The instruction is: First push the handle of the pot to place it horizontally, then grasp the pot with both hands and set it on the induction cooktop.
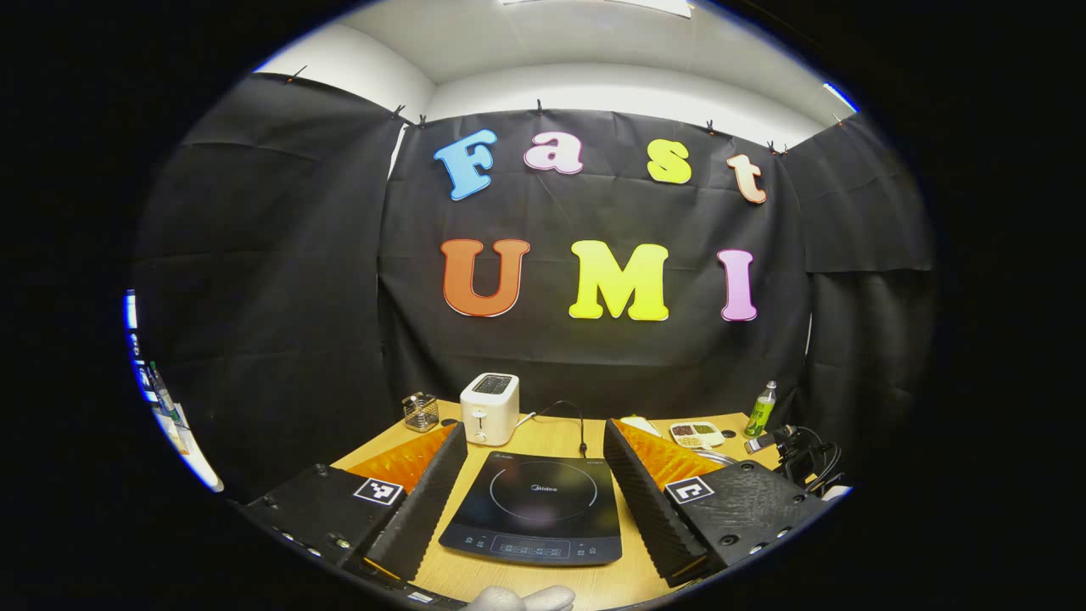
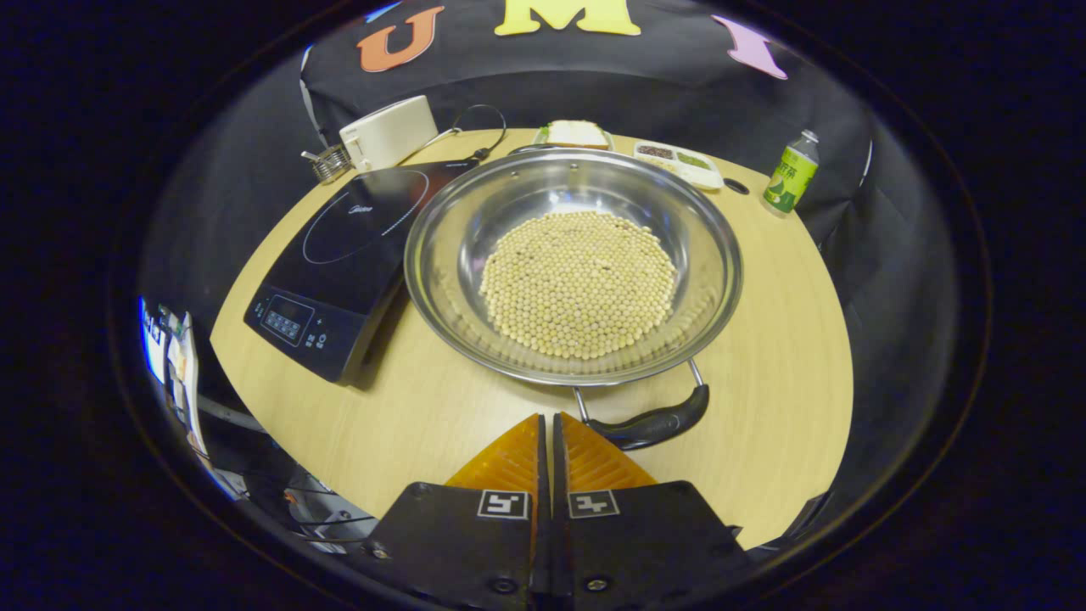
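The right gripper (image 2: pixel 547 424), fingers together and holding nothing, hovers just beside the pot's handle (image 2: pixel 653 423), which slants up to its right; the pot (image 2: pixel 573 263) sits beside the cooktop (image 2: pixel 339 255). The left gripper (image 1: pixel 534 458) hangs spread apart above the cooktop.

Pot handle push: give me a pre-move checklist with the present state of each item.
1. Right gripper closed for pushing: ok, fingers together.
2. Right gripper near the pot handle: ok, tips just beside it; contact cannot tell.
3. Handle already horizontal: not ok, it lies tilted.
4. Induction cooktop surface bare: ok.
5. Left gripper open for the later grasp: ok, fingers wide apart over the cooktop.
6. Pot still on the table beside the cooktop: ok, holding beans.
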A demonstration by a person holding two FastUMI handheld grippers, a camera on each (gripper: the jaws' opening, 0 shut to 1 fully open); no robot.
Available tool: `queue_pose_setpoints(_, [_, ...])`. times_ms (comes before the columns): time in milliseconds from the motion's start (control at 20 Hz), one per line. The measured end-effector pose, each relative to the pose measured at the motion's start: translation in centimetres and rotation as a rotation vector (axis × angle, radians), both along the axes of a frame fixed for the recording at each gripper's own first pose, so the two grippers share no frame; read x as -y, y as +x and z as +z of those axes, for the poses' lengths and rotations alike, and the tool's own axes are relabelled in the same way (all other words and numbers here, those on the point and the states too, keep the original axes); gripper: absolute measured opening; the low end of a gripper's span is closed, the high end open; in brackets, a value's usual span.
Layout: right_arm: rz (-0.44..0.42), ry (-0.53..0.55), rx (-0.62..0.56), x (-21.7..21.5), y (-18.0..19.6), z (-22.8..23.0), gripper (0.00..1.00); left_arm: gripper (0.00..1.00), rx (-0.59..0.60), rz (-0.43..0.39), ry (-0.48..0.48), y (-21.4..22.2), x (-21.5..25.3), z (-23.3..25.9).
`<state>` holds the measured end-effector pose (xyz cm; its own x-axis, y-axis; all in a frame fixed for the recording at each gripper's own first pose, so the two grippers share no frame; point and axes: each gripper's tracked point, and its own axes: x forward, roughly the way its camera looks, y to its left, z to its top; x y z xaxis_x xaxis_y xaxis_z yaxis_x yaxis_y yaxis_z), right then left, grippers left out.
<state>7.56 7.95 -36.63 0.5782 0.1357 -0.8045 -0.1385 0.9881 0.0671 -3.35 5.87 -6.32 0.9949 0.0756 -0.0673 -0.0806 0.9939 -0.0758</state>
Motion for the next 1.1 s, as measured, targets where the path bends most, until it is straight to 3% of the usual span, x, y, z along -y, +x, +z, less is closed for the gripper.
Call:
queue_pose_setpoints(400, [-0.063,-0.028,0.016,5.2,1.4,0.3,0.04,0.96,-0.016,-0.022,0.019,0.9,1.7,-0.5])
queue_pose_setpoints(600, [-0.091,-0.011,0.016,6.7,2.3,0.2,0.01,0.96,-0.025,-0.033,0.022,1.3,2.7,-0.8])
queue_pose_setpoints(1100, [-0.103,-0.053,0.019,11.4,5.2,0.1,0.0,0.96,-0.064,-0.013,0.003,3.3,4.0,-2.1])
